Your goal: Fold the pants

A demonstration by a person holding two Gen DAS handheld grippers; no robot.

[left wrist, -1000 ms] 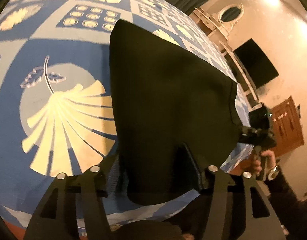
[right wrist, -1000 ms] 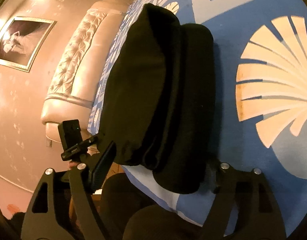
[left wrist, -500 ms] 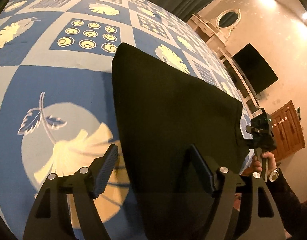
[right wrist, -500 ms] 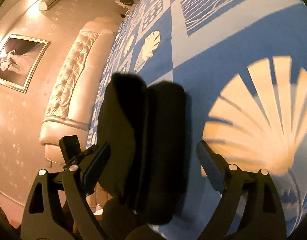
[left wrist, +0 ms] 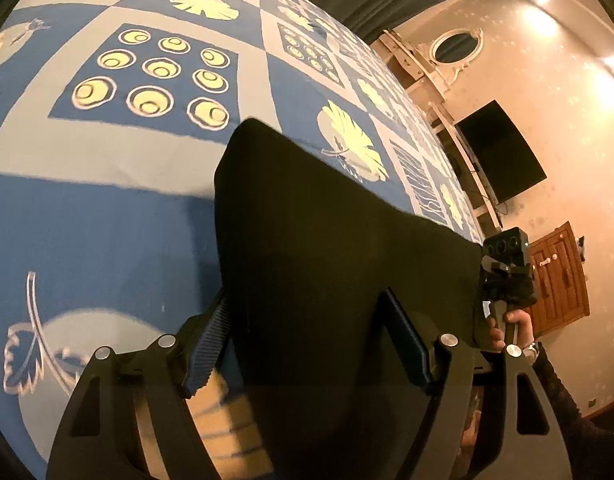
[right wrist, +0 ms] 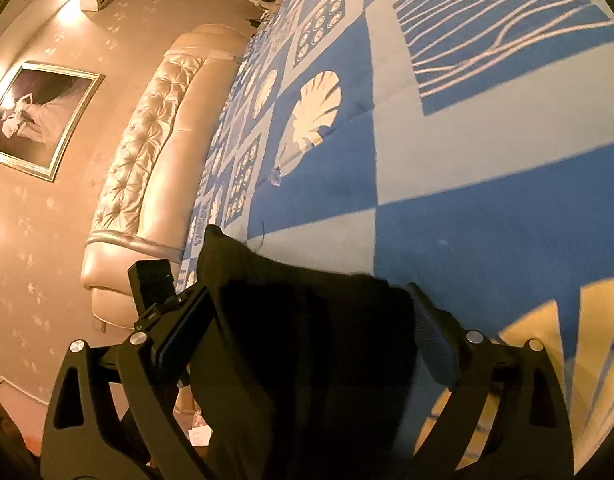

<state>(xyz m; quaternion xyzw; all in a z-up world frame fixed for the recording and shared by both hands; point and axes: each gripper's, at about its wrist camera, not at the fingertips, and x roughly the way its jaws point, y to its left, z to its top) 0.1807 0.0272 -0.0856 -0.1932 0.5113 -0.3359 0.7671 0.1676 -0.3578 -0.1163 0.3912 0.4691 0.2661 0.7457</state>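
Now both our tools, left tool (left wrist: 307, 340) and right tool (right wrist: 307, 336), have just been spreading and stand apart around the folded pants (left wrist: 339, 232); pulling back carelessly, a finger could snag the fabric and undo the fold.

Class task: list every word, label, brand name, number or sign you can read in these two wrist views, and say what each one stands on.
None: no readable text in either view.
The bedspread carries only leaf, shell and ring patterns.
The framed picture shows an image, no caption.
The black pants show no visible label.
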